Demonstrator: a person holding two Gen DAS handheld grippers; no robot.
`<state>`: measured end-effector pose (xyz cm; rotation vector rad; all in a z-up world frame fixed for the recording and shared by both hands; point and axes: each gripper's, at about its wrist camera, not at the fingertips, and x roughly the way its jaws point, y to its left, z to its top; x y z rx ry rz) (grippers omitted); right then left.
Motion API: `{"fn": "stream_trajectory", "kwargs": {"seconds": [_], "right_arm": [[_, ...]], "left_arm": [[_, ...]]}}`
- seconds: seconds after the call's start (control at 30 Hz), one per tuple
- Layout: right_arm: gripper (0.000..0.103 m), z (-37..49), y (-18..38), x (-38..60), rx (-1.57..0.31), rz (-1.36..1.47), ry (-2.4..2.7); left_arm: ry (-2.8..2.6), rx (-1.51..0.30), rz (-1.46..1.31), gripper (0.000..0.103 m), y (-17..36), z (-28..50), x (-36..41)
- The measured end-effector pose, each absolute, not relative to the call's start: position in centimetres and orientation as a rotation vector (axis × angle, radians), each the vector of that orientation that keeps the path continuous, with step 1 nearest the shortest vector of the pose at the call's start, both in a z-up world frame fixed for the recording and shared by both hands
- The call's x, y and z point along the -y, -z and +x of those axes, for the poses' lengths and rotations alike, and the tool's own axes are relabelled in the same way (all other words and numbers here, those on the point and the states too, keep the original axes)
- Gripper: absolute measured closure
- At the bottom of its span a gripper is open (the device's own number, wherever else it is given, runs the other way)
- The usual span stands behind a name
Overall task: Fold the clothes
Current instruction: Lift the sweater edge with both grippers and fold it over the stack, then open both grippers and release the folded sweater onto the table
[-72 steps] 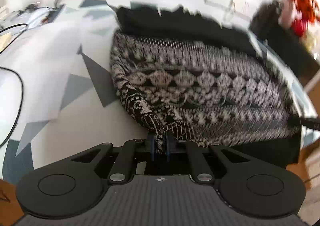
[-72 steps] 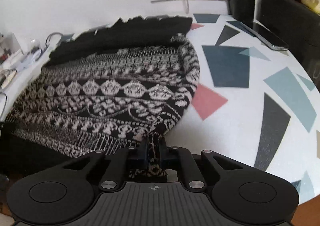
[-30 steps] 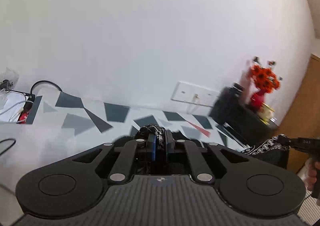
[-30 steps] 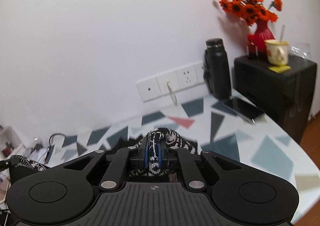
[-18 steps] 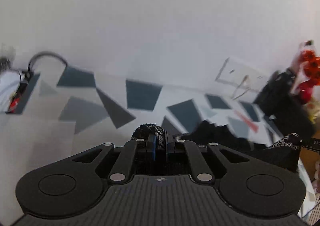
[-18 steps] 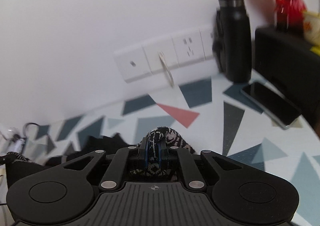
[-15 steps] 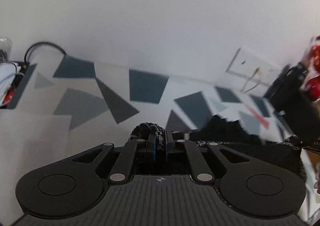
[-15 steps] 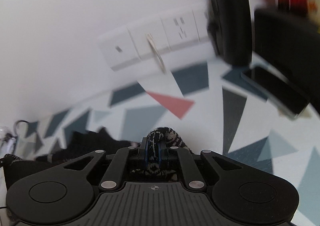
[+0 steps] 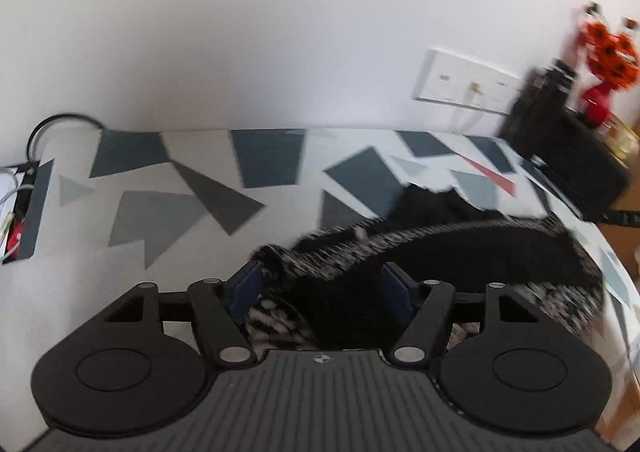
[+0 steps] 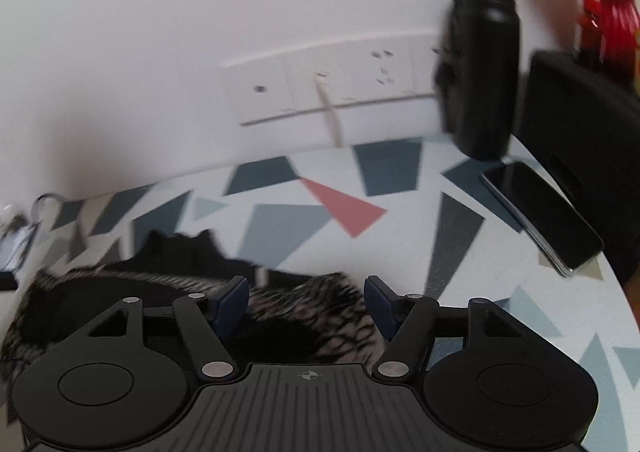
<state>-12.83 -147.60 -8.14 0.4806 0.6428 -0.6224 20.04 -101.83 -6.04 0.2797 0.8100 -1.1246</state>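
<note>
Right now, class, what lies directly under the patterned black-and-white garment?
The patterned garment lies on the table with its geometric print. Whatever the cloth itself covers is hidden.

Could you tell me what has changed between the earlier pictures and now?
Both grippers carried the patterned knit garment up and over toward the wall, then down onto the table. The left gripper and right gripper have just been opening, so the pinched edges lie loose between their jaws. The black bottle and phone stayed put.
</note>
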Motion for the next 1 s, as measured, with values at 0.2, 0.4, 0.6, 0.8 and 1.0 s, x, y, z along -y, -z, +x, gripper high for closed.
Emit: {"fn": "stream_trajectory", "kwargs": {"seconds": [0.2, 0.4, 0.6, 0.8, 1.0], "right_arm": [[0.030, -11.1, 9.9, 142.7, -0.813, 0.346, 0.498], [0.053, -9.8, 12.3, 142.3, -0.898, 0.310, 0.545], [0.093, -9.6, 10.7, 145.5, -0.803, 0.369, 0.544], [0.094, -6.7, 9.5, 150.5, -0.666, 0.420, 0.580], [0.053, -3.2, 10.2, 155.0, -0.623, 0.446, 0.692]], "left_arm": [[1.194, -0.808, 0.534, 0.032, 8.6, 16.2, 103.0], [1.177, -0.804, 0.579, 0.061, 10.7, 15.7, 105.1], [1.162, -0.840, 0.465, 0.093, 8.8, 18.3, 106.3], [1.077, -0.789, 0.320, 0.093, 7.4, 23.1, 110.0], [0.952, -0.760, 0.281, 0.027, 8.0, 25.9, 113.1]]}}
